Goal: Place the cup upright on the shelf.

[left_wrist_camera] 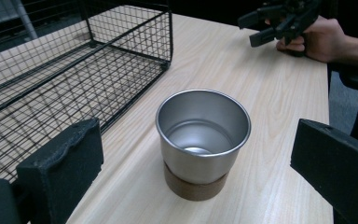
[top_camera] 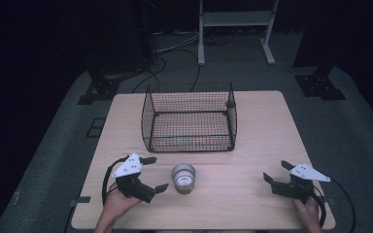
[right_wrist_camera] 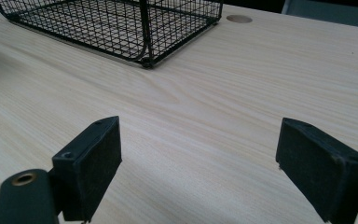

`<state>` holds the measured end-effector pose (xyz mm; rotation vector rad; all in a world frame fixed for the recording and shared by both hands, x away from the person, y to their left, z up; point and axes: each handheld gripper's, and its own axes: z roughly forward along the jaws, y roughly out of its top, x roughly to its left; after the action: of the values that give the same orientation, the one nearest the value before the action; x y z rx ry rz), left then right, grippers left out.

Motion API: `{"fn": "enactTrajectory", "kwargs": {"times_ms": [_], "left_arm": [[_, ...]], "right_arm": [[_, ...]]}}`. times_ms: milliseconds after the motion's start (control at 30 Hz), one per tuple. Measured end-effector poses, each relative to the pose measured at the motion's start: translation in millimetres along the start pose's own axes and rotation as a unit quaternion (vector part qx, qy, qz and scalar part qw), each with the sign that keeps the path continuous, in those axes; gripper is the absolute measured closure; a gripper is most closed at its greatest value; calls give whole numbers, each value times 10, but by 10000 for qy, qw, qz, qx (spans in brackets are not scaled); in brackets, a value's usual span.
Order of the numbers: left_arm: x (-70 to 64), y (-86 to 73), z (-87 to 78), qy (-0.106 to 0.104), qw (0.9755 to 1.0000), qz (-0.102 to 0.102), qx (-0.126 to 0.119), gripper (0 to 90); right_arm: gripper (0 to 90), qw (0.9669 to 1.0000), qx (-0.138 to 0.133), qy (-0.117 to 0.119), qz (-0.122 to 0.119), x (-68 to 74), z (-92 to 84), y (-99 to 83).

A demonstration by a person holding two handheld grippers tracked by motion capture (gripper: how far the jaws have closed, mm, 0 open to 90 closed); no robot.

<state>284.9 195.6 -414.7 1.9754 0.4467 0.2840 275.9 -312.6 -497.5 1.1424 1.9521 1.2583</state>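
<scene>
Cup: small shiny metal cup [top_camera: 183,177], standing upright on the table [top_camera: 262,121], mouth up, nothing inside as far as I can see.
Cup looks: brushed steel walls, rolled rim, slightly wider at the top than the bottom; from the left gripper view [left_wrist_camera: 203,135] you can see right down to its reflective floor.
Cup base: sits on (or has) a brown cork-looking ring [left_wrist_camera: 193,187] under it, a bit narrower than the rim.
Cup spot: near the front-middle of the table, just in front of the wire basket [top_camera: 189,119], not touching it.
Left gripper: the left gripper [top_camera: 154,173] is just beside the cup on its left, jaws spread wide; the cup sits between them out ahead, pads not touching it.
Right gripper: the right gripper [top_camera: 278,172] is well off to the right side, jaws also spread, only bare wood between them in its own view.
Basket: black mesh, open top; I can't tell what the reddish bit on its floor is.
Table: pale wood grain, light finish.
</scene>
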Motion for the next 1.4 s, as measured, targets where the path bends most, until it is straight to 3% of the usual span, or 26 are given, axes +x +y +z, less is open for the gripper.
{"fn": "enactTrajectory", "kwargs": {"times_ms": [467, 633, 933, 1400], "left_arm": [[-41, 84, 169, -258, 9991, 172, 273, 13], [-56, 106, 272, -257, 9986, 211, 400, 14], [-34, 84, 458, -283, 9957, 271, 840, 14], [-6, 47, 623, -304, 9917, 308, 1210, 14]], "right_arm": [[134, 10000, -7, 6, 21, -2, -1, 0], [134, 10000, -23, 8, 24, -3, -1, 0], [134, 10000, -27, 20, 37, -6, -2, 0], [134, 10000, -29, 31, 38, -7, -2, 0]]}}
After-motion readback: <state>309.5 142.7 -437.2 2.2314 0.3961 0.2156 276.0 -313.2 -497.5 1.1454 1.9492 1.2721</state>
